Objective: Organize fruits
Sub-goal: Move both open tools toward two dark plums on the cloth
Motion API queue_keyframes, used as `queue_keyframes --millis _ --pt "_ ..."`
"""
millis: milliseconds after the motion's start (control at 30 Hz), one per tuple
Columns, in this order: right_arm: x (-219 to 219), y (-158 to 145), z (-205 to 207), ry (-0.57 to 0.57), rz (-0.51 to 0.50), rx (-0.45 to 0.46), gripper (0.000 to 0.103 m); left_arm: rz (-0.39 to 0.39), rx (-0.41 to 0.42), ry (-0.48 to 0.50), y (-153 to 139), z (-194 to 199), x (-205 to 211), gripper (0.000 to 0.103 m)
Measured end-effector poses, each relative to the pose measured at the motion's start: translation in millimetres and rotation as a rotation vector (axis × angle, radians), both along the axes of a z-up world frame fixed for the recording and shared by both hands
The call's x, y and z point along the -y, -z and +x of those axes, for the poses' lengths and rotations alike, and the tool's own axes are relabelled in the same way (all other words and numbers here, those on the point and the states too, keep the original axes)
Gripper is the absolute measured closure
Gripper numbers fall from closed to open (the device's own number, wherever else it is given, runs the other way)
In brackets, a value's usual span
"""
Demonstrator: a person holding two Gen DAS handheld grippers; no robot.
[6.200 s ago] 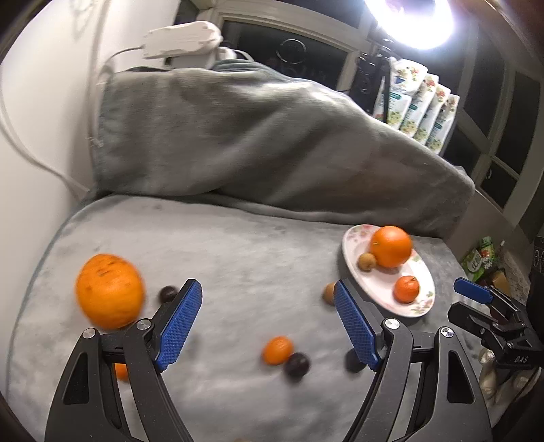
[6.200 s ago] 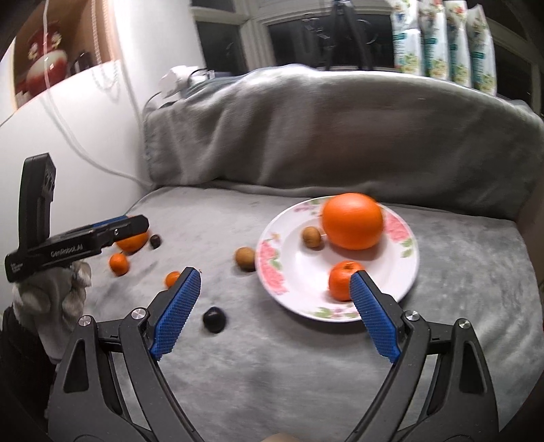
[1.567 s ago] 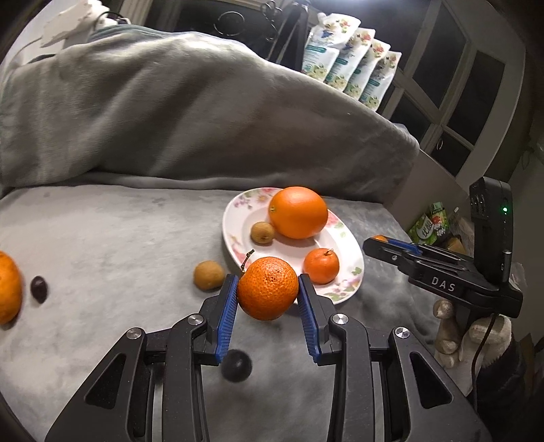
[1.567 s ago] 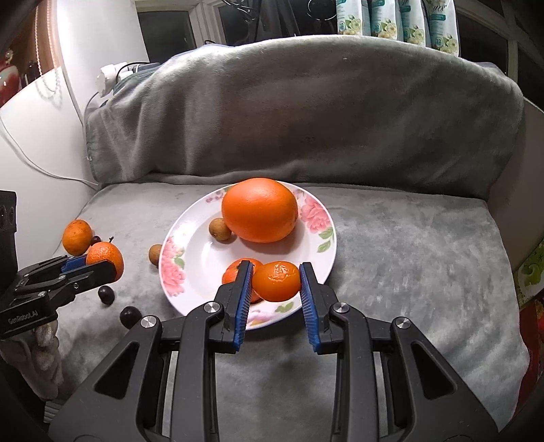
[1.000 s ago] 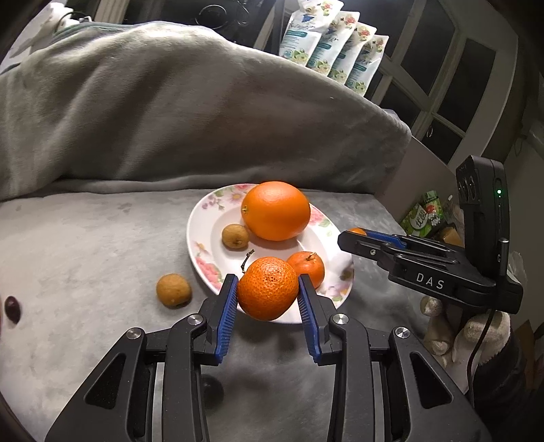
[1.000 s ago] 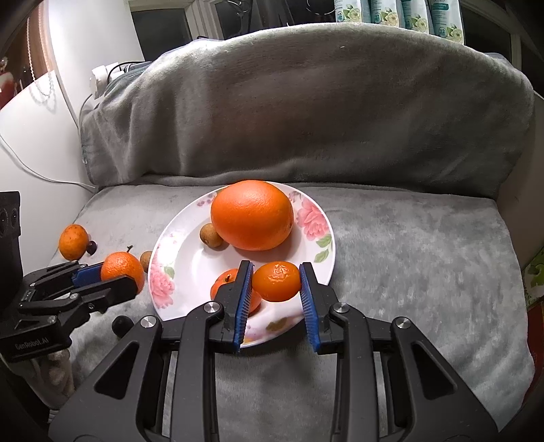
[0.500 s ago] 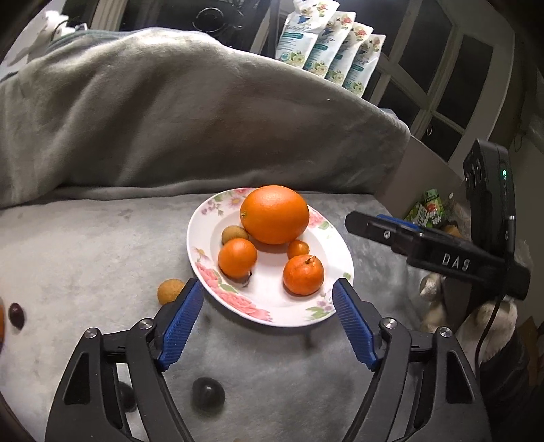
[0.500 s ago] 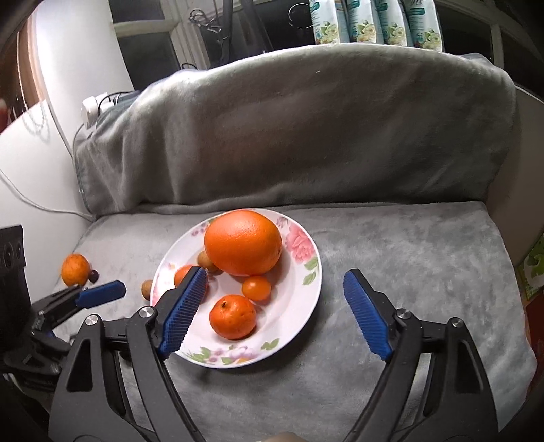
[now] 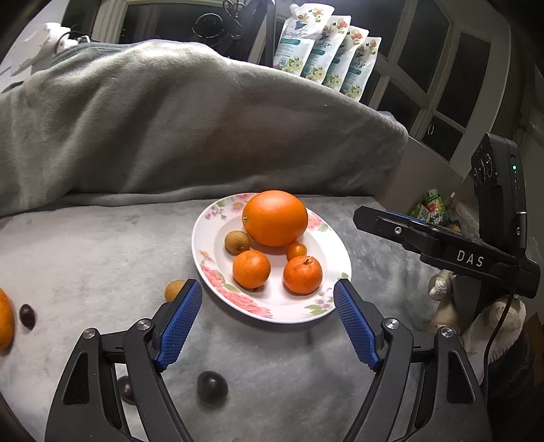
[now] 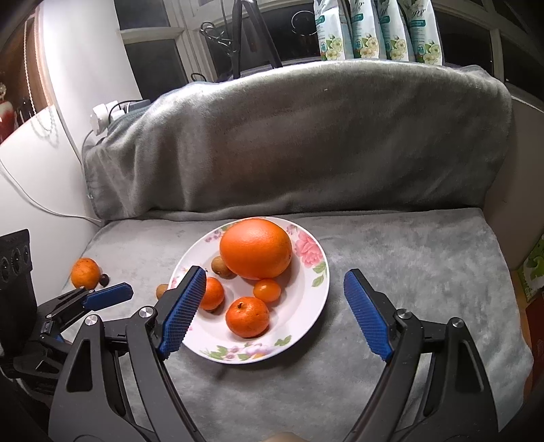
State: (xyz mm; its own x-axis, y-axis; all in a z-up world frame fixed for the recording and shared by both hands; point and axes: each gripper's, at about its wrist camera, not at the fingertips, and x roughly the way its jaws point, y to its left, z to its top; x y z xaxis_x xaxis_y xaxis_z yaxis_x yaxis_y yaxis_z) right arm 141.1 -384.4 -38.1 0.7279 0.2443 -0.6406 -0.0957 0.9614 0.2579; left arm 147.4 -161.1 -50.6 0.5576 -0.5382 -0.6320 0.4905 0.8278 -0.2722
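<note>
White capitals "DAS" stand on the black body of the right gripper [image 9: 389, 222] in the left wrist view. The number "72" shows on the flowered pouches [image 10: 377, 29] behind the blanket; their other print is too small to read.

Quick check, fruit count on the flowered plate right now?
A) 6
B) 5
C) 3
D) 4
B: the plate holds a big orange, two mandarins, a tiny orange fruit and a small brown fruit; both sets of tongs, left and right, are open and empty.
</note>
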Motion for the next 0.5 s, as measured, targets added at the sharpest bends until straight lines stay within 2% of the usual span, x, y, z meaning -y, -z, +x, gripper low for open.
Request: queue_keyframes --millis 333,500 --pt "-13.1 -6.4 -17.5 -0.033 0.024 0.019 0.017 -0.027 -0.005 -0.025 -4.0 -10.8 -27.2 0.023" --pt "-25.2 -7.6 -27.0 -0.067 0.038 0.023 0.017 -0.033 -0.001 -0.078 -5.1 -13.7 -54.4 0.023"
